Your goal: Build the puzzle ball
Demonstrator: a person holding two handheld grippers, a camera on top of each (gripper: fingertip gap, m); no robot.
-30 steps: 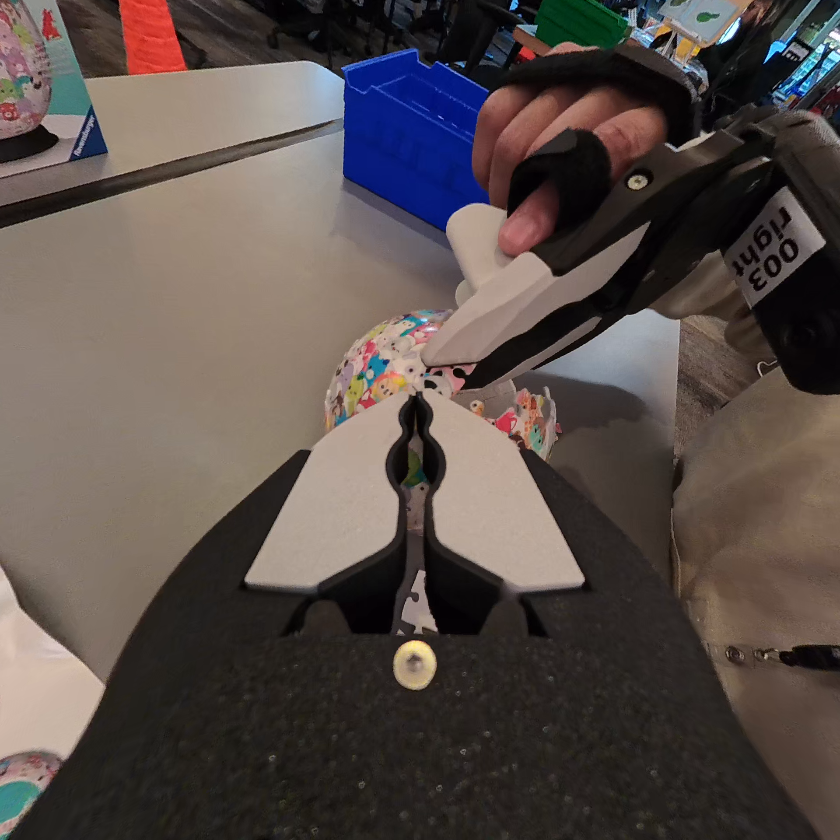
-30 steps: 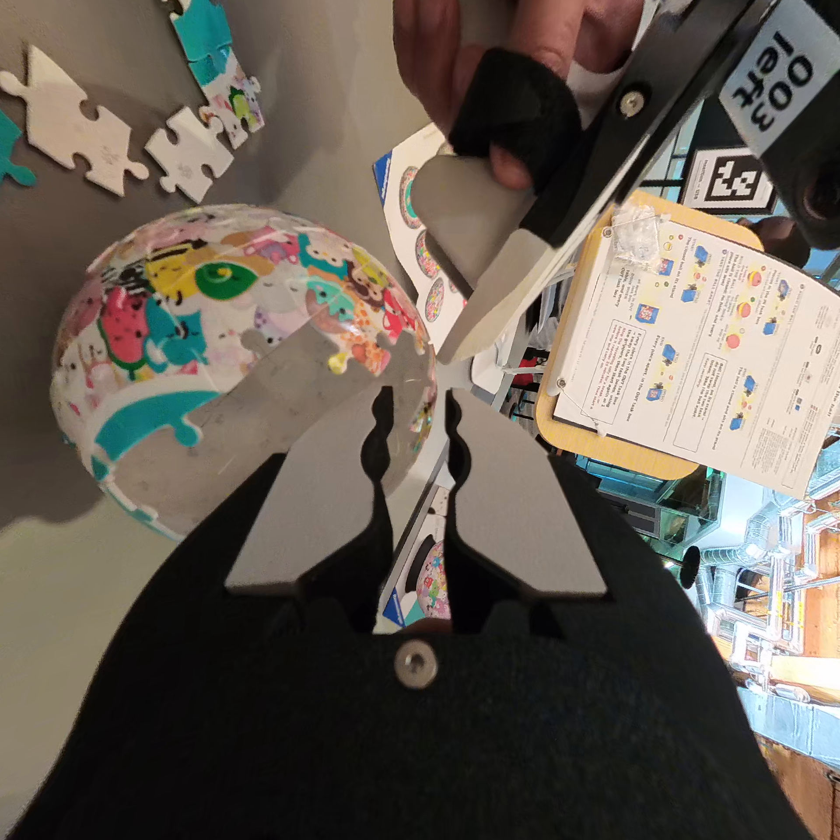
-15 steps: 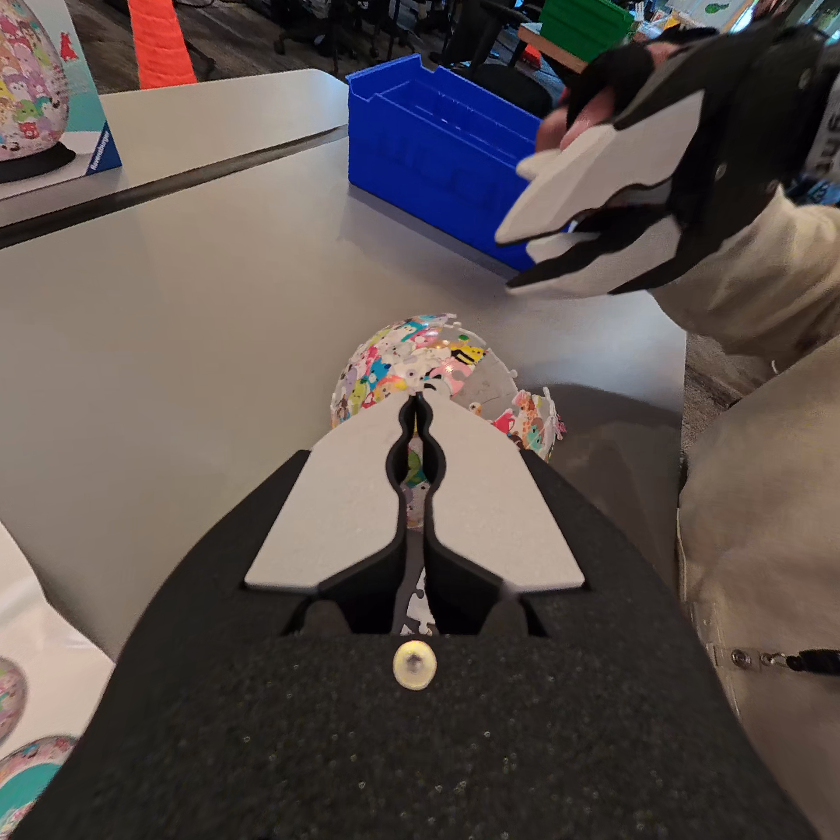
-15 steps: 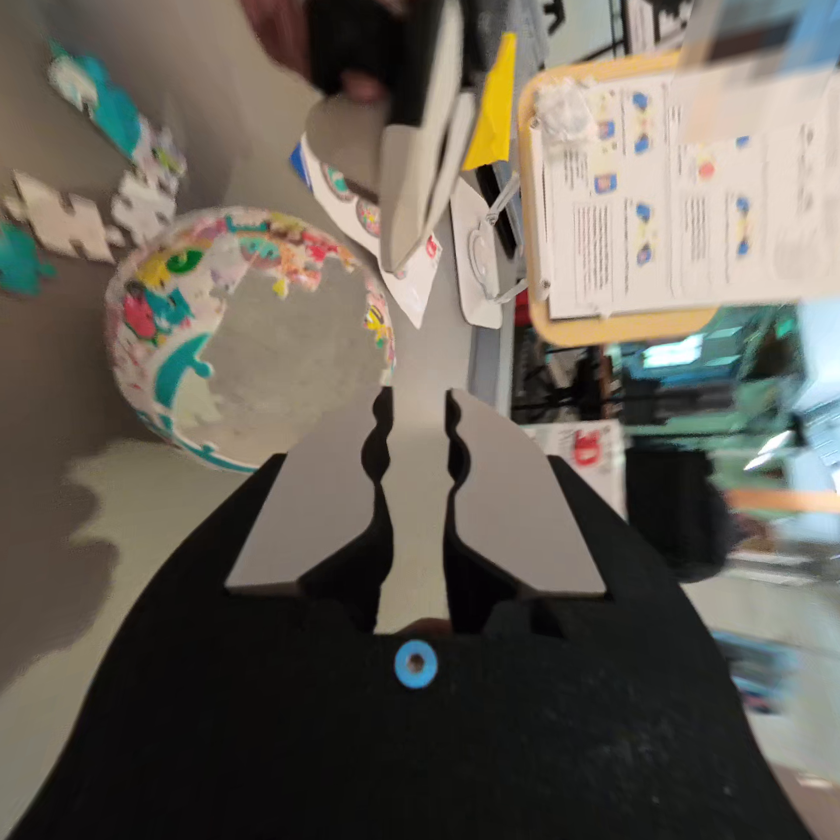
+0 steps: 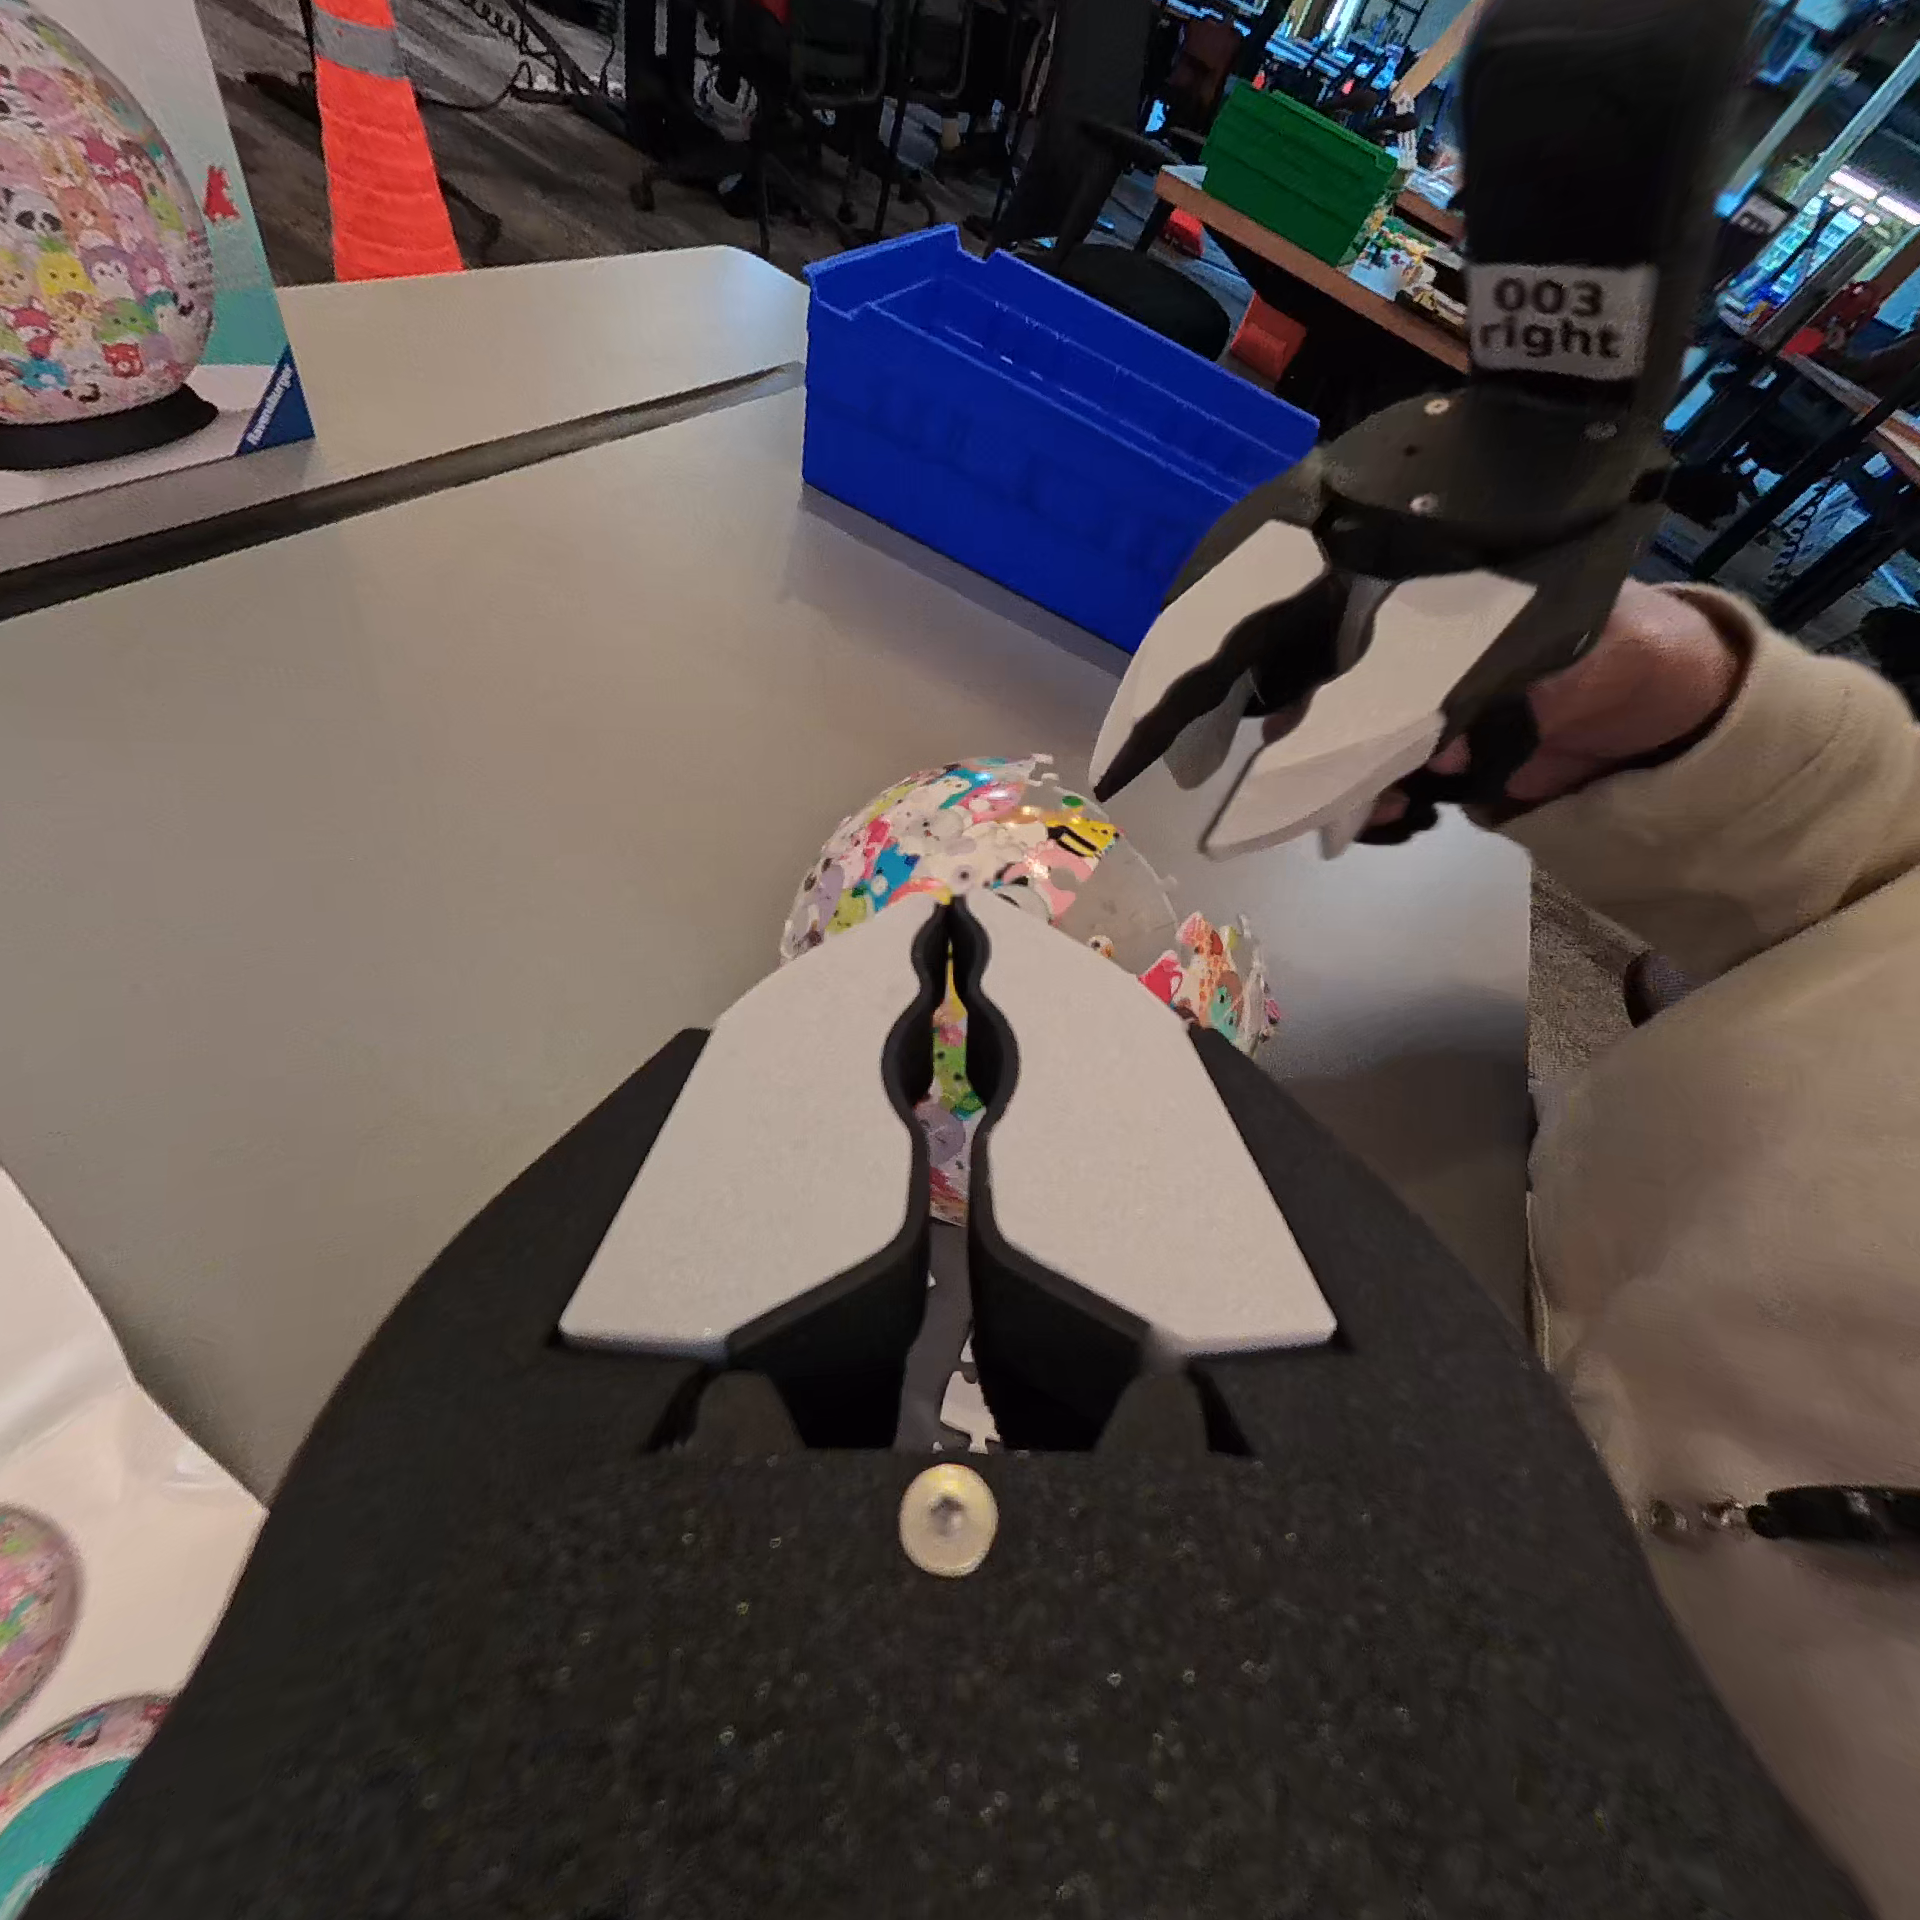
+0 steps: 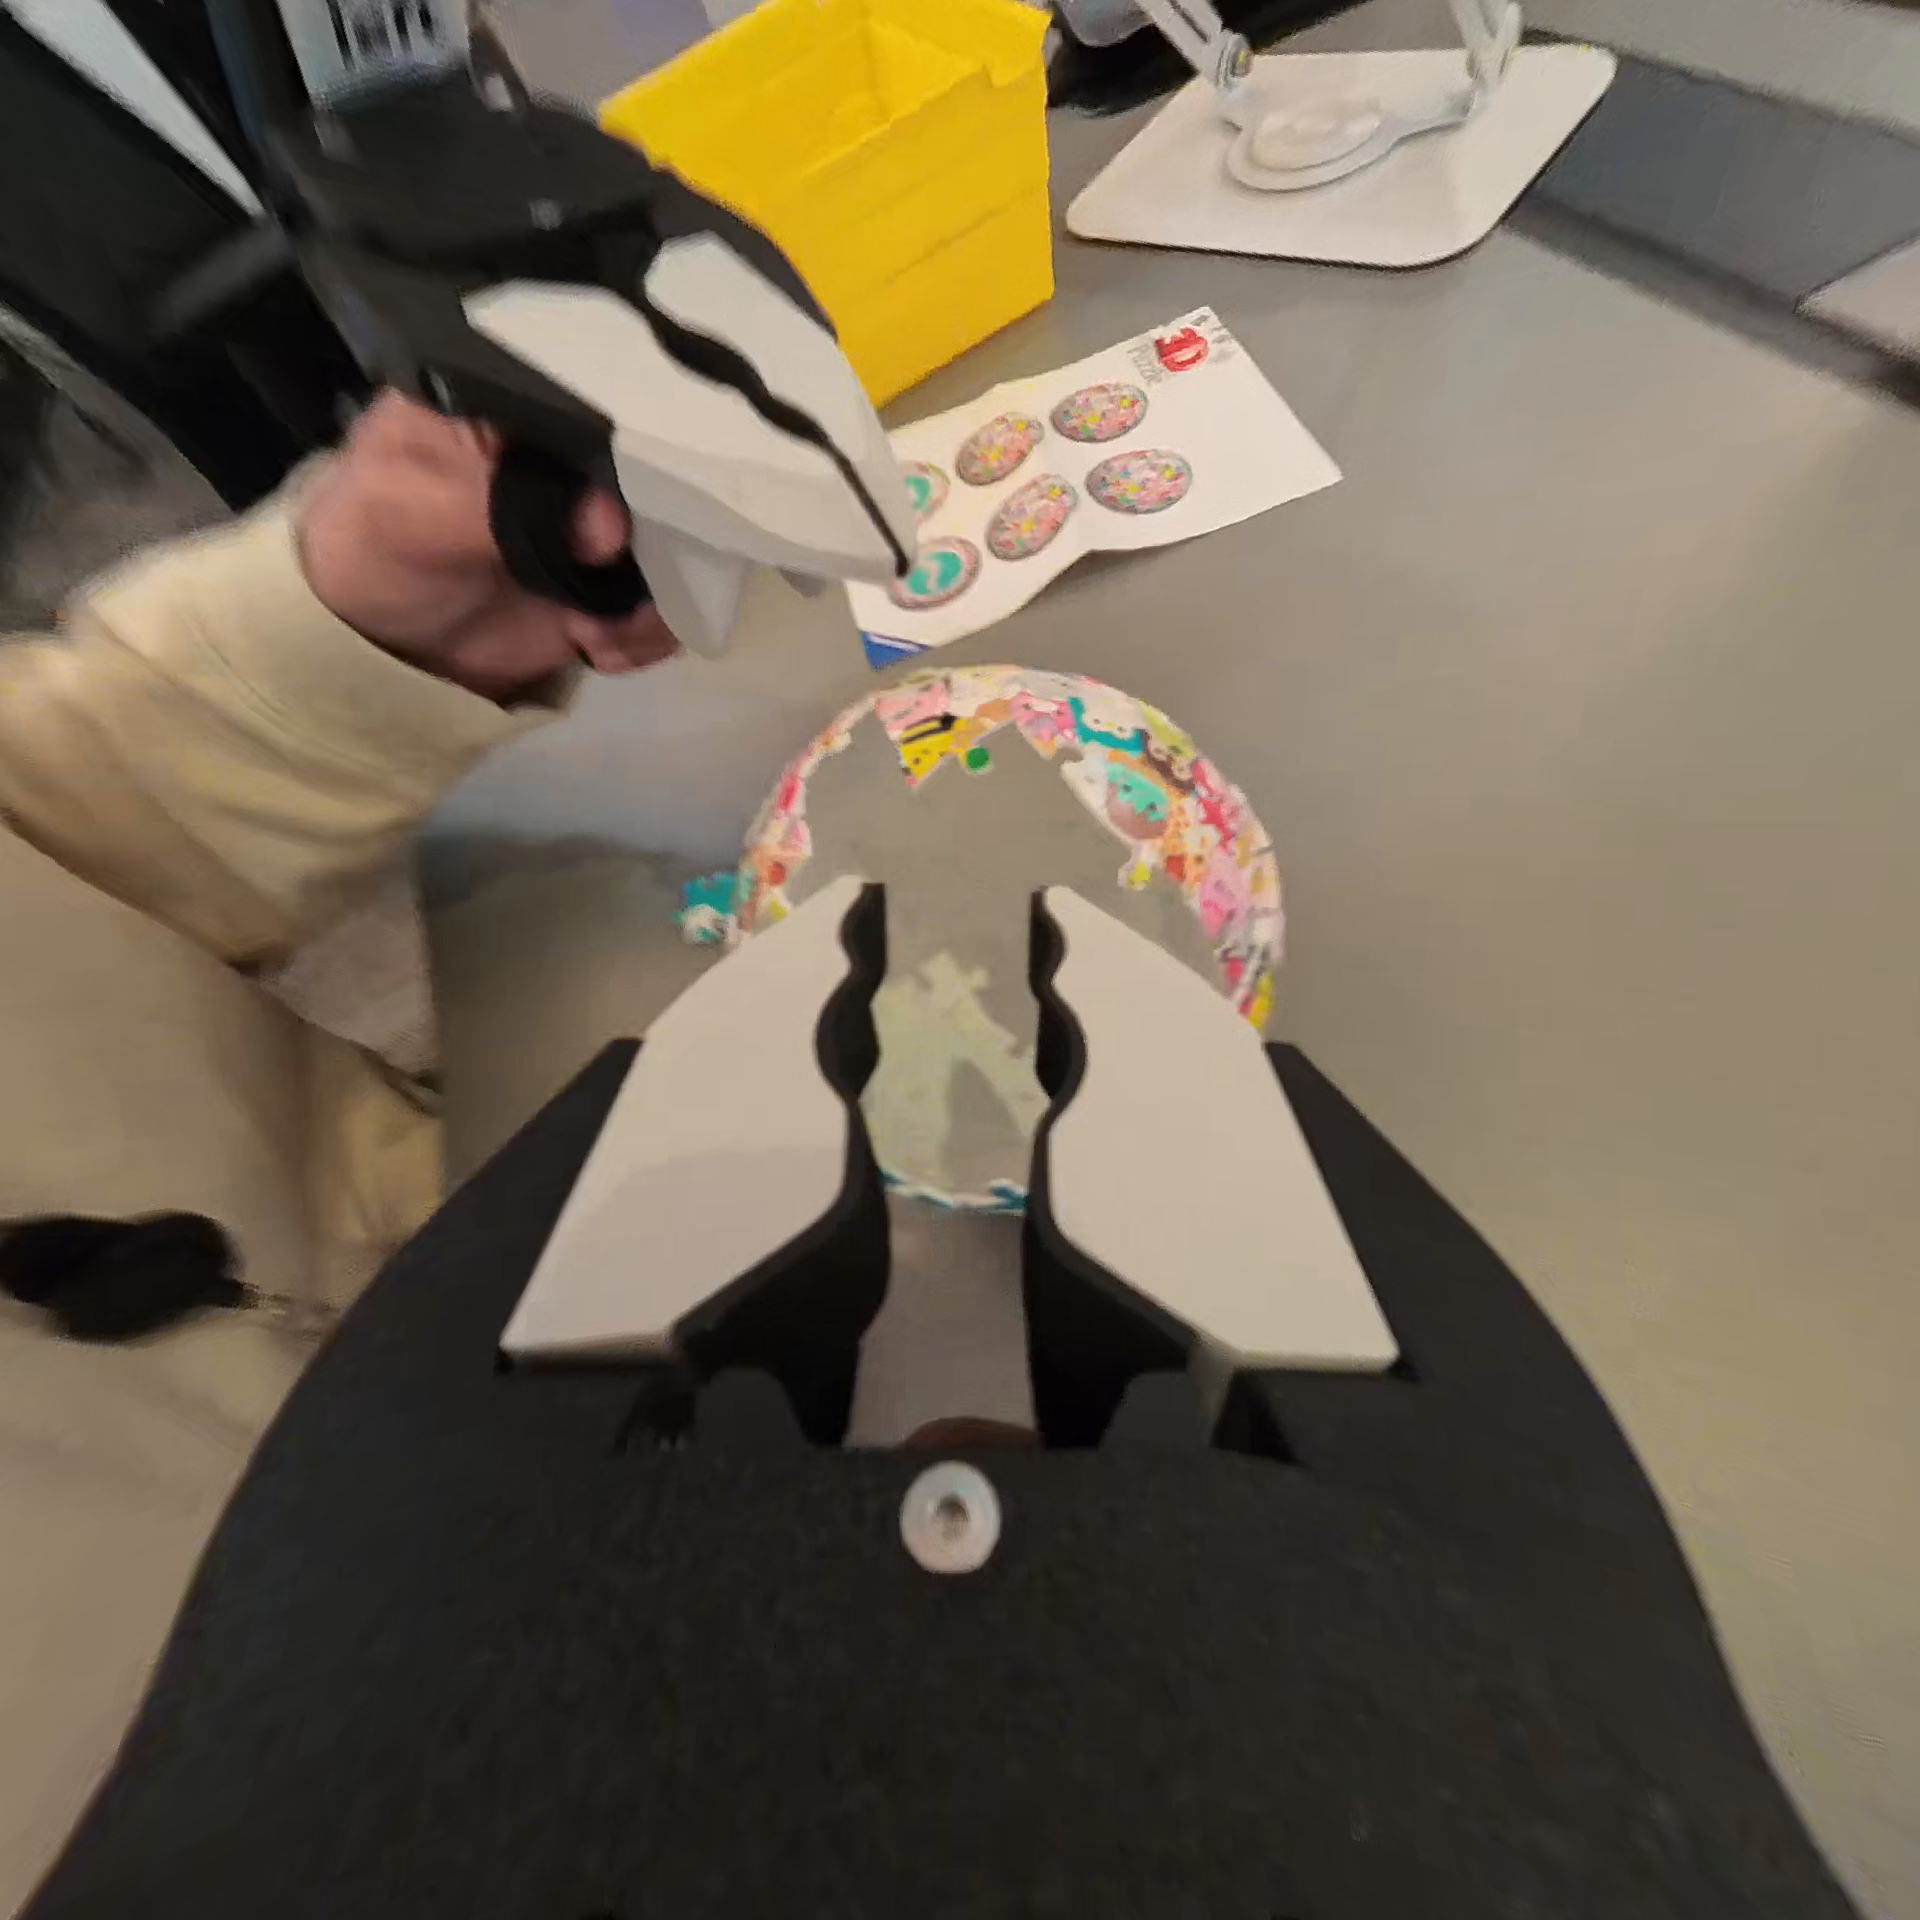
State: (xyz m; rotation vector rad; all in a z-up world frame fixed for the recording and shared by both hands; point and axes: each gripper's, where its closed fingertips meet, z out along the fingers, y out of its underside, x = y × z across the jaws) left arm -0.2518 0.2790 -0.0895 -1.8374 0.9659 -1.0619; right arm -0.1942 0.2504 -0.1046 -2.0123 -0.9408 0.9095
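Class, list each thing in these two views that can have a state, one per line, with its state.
Left tool: shut, nothing visible in it.
Right tool: open, empty.
Puzzle ball: partly built, large gap in its shell.
Blue bin: upright, open-topped.
Yellow bin: upright, contents hidden.
Instruction sheet: unfolded, lying flat.

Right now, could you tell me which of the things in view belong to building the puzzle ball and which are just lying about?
Part of the job:
- half-built puzzle ball, resting on the grey table
- left gripper, shut
- right gripper, open and empty
- instruction sheet
- puzzle box

Lying about:
- blue bin
- yellow bin
- orange cone
- white stand
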